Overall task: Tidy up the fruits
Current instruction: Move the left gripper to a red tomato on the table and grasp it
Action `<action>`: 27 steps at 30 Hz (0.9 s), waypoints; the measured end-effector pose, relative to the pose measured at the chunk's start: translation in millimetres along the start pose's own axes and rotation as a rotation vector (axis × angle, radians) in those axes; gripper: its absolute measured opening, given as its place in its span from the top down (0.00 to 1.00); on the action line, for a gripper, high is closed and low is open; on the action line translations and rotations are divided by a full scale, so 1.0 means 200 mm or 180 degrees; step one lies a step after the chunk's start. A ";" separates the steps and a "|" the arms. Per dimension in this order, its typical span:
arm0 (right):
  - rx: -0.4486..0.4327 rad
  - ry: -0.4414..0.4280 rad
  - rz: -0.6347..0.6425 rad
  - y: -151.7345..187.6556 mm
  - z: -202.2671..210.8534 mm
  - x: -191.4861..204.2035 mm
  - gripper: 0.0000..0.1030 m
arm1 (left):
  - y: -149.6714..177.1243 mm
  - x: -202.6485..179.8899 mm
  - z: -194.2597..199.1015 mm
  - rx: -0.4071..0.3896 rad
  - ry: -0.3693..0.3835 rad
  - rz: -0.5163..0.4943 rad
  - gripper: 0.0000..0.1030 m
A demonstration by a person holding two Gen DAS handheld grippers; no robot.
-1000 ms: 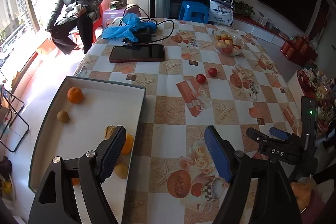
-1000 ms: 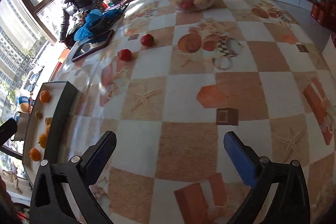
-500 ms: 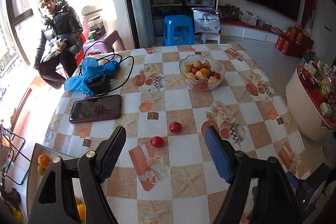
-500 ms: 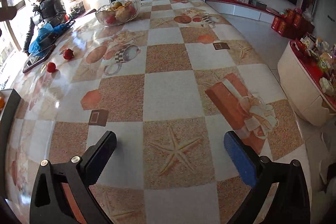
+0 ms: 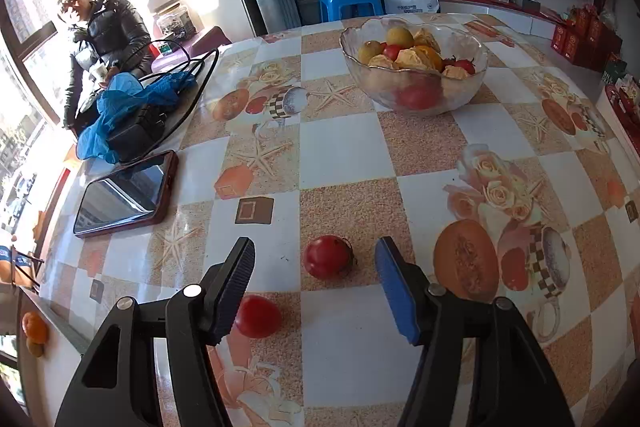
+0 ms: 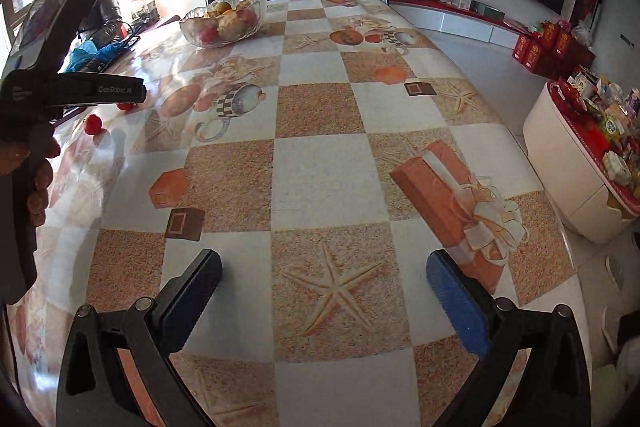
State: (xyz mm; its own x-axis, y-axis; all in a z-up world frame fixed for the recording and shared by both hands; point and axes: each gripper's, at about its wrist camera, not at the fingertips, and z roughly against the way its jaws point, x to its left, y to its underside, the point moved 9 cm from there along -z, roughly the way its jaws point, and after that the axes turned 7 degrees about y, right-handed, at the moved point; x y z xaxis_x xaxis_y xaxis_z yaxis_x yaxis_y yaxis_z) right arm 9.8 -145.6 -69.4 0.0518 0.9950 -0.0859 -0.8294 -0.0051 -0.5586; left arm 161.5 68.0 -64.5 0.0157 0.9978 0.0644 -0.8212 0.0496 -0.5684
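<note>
Left hand-held gripper [image 5: 314, 267]: half closed, jaws just narrowing around a red tomato [image 5: 327, 262], not touching.
Right hand-held gripper [image 6: 324, 281]: wide, empty, over bench [image 6: 320, 167].

i've swung my left gripper [image 5: 314, 273] off the white tray of oranges and down over the patterned tablecloth; its jaws have just been closing, and a small red tomato [image 5: 328, 257] now sits untouched between them.

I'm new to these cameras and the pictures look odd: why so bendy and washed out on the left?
Left wrist view: fisheye lens bows the table, window blown out white. Right wrist view: sun glare glazes the tablecloth near the glass bowl.
</note>
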 end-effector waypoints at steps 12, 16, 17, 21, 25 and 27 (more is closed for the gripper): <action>-0.0005 -0.0022 -0.0014 0.00 0.00 0.00 0.00 | 0.22 -0.14 0.17 -0.0223 0.0045 -0.0296 0.74; -0.0007 -0.0028 -0.0017 0.00 0.00 0.00 0.00 | 0.44 -0.17 0.33 -0.0214 0.0199 -0.0260 0.74; -0.0007 -0.0030 -0.0018 -0.01 0.00 0.00 0.00 | 0.49 -0.17 0.37 -0.0215 0.0224 -0.0255 0.74; -0.0007 -0.0026 -0.0016 0.00 0.00 0.00 0.00 | 0.63 -0.19 0.46 -0.0165 0.0328 -0.0238 0.69; -0.0007 -0.0028 -0.0018 0.00 0.00 0.00 0.00 | 0.60 -0.13 0.51 -0.0190 0.0335 -0.0125 0.27; -0.0007 -0.0029 -0.0018 0.00 0.00 0.00 0.00 | 0.54 -0.05 0.53 -0.0265 0.0254 -0.0015 0.26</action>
State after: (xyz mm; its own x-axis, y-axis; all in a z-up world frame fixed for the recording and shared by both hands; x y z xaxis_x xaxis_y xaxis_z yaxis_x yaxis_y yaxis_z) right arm 10.4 -145.0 -68.7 0.0515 0.9958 -0.0751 -0.8279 0.0005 -0.5609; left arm 12.4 57.9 -40.1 0.0675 0.9977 0.0036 -0.7709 0.0545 -0.6347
